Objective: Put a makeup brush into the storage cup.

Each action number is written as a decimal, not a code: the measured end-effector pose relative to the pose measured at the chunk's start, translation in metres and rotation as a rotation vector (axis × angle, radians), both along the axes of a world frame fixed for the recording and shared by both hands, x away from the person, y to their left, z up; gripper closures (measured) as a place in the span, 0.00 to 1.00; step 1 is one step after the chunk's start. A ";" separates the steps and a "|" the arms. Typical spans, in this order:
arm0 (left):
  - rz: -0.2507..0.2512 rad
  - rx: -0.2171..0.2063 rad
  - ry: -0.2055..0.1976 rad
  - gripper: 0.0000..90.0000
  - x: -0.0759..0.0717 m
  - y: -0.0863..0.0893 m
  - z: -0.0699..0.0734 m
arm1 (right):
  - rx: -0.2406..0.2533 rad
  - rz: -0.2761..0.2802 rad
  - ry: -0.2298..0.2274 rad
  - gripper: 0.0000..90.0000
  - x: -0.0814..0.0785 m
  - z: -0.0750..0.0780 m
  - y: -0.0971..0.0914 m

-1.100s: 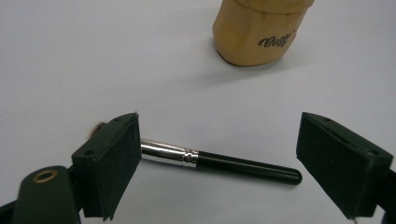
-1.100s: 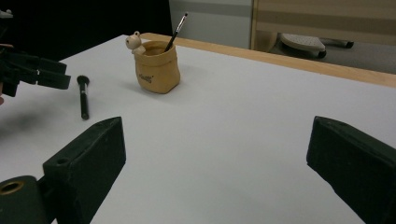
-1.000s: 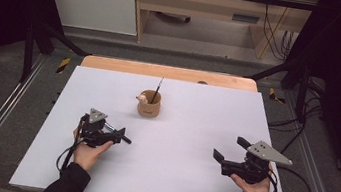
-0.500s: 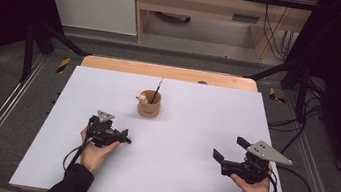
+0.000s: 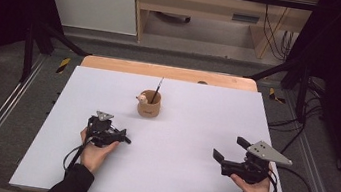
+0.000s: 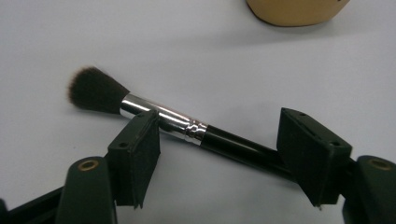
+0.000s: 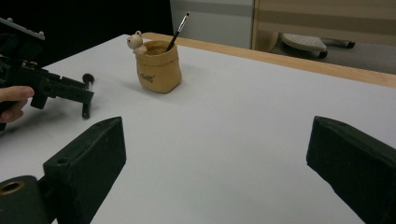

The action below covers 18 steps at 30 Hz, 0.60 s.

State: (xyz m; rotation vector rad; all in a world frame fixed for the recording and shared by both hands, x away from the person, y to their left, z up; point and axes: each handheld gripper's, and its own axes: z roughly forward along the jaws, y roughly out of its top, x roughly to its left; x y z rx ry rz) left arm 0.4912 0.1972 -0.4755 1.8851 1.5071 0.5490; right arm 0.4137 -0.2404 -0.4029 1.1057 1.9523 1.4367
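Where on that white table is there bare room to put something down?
Bare: the stretch between the left tool and right tool, and the far right corner beyond the holder. Crowded: around the brush lying between the left tool's jaws.

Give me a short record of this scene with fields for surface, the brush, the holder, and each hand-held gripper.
surface: white table
brush: makeup brush lying flat on the table, dark bristles, silver ferrule, black handle
holder: tan pot with a small figure on its rim and a thin brush standing in it
left hand-held gripper: left hand-held gripper low over the makeup brush, jaws have just been closing, brush between them, pads not yet pressing
right hand-held gripper: right hand-held gripper open, nothing between its jaws, apart from the pot
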 end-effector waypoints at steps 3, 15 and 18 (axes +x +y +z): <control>0.004 0.011 0.014 0.37 -0.001 0.001 0.000 | -0.002 0.001 0.000 0.06 0.000 0.000 -0.001; -0.011 0.007 0.038 0.55 -0.006 0.010 0.003 | 0.000 0.000 -0.003 0.06 -0.001 0.001 -0.001; -0.018 0.004 0.051 0.59 -0.007 0.013 0.004 | 0.000 0.002 -0.002 0.06 -0.001 0.001 -0.001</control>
